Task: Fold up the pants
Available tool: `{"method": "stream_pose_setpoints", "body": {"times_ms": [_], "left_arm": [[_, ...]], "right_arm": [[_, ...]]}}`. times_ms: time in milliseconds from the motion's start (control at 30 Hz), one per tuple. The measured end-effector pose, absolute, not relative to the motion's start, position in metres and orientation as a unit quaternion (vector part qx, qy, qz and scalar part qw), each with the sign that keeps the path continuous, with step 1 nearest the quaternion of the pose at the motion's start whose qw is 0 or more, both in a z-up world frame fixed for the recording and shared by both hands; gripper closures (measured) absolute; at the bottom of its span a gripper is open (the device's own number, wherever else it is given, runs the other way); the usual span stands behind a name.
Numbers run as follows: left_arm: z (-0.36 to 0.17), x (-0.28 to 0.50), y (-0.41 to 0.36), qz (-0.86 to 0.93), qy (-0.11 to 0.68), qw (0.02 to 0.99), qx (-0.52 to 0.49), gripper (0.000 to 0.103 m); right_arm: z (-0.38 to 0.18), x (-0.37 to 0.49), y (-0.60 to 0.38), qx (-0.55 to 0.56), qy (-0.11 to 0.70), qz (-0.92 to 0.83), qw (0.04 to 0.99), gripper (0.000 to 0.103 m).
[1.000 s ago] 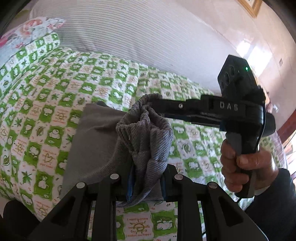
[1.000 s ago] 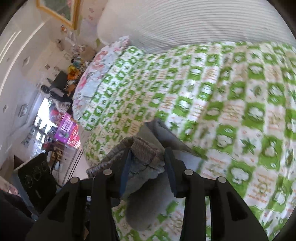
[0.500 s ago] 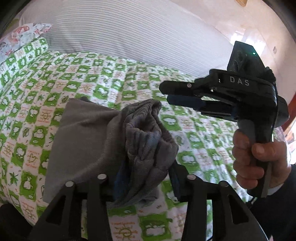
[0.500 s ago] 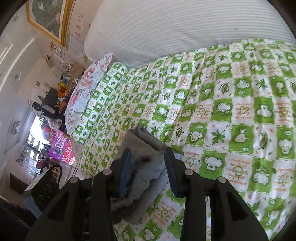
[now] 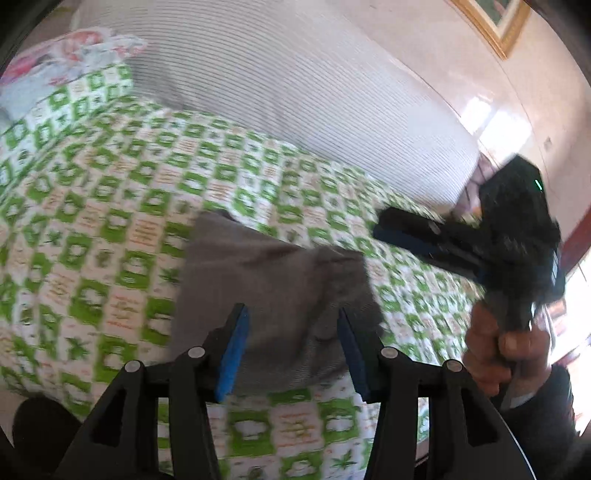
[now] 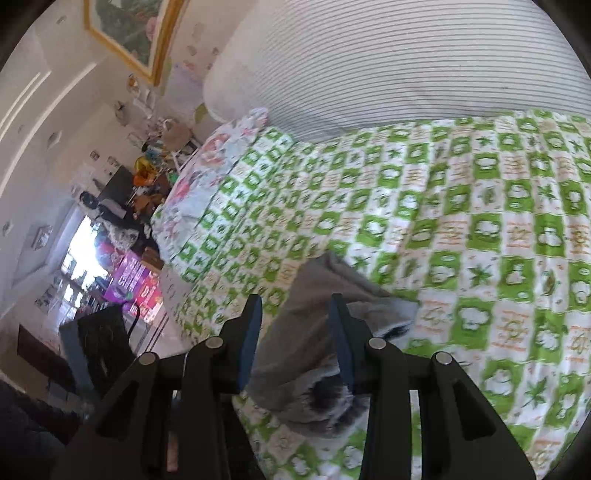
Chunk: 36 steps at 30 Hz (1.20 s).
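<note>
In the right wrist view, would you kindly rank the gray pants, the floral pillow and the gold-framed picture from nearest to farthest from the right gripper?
1. gray pants: on the bed, directly beyond the right gripper, showing between its open jaws.
2. floral pillow: farther up the bed, on the left.
3. gold-framed picture: on the wall, upper left.
</note>
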<state>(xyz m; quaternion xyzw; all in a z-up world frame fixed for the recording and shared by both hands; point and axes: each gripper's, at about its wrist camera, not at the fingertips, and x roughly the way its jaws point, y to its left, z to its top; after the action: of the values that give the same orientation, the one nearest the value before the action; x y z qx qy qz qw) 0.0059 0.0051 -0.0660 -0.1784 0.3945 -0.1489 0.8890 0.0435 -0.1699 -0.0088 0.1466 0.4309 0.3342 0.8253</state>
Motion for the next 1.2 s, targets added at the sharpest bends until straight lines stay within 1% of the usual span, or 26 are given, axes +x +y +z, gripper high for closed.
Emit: {"method": "stream_pose_setpoints", "body": {"times_ms": [233,467,600,800,900,1000,1033,1067,1133,1200], "left_arm": [[-0.076,0.023,0.027,-0.131,0.417,0.88,-0.185,0.053],[-0.089,0.039,0.011,-0.184,0.44,0.859,-0.185,0.053],[-0.106,0.056,0.007,-0.182,0.466,0.849,-0.169,0.053],[-0.121,0.073,0.016,-0.175,0.481,0.845,-0.155,0.053],[-0.117,0.074,0.022,-0.172,0.482,0.844,-0.162,0.053],[-0.11,0.072,0.031,-0.155,0.476,0.851,-0.158,0.051],[-0.109,0.071,0.036,-0.152,0.476,0.851,-0.16,0.051],[-0.108,0.071,0.04,-0.151,0.476,0.851,-0.163,0.05],[-0.111,0.073,0.047,-0.142,0.481,0.849,-0.165,0.048],[-0.114,0.076,0.05,-0.14,0.488,0.845,-0.166,0.048]], "right_arm": [[-0.024,0.028,-0.145,0.111,0.453,0.337,0.817,0.063],[-0.035,0.016,-0.162,0.154,0.448,0.331,0.816,0.063],[-0.046,0.018,-0.166,0.157,0.457,0.316,0.817,0.063],[-0.077,0.025,-0.177,0.168,0.482,0.285,0.811,0.065],[-0.078,0.024,-0.18,0.179,0.478,0.285,0.811,0.065],[-0.066,0.02,-0.182,0.178,0.47,0.285,0.816,0.065],[-0.06,0.017,-0.183,0.174,0.466,0.279,0.821,0.064],[-0.056,0.016,-0.185,0.17,0.464,0.269,0.827,0.056],[-0.05,0.013,-0.191,0.172,0.458,0.248,0.836,0.048],[-0.047,0.008,-0.197,0.177,0.449,0.237,0.843,0.047]]}}
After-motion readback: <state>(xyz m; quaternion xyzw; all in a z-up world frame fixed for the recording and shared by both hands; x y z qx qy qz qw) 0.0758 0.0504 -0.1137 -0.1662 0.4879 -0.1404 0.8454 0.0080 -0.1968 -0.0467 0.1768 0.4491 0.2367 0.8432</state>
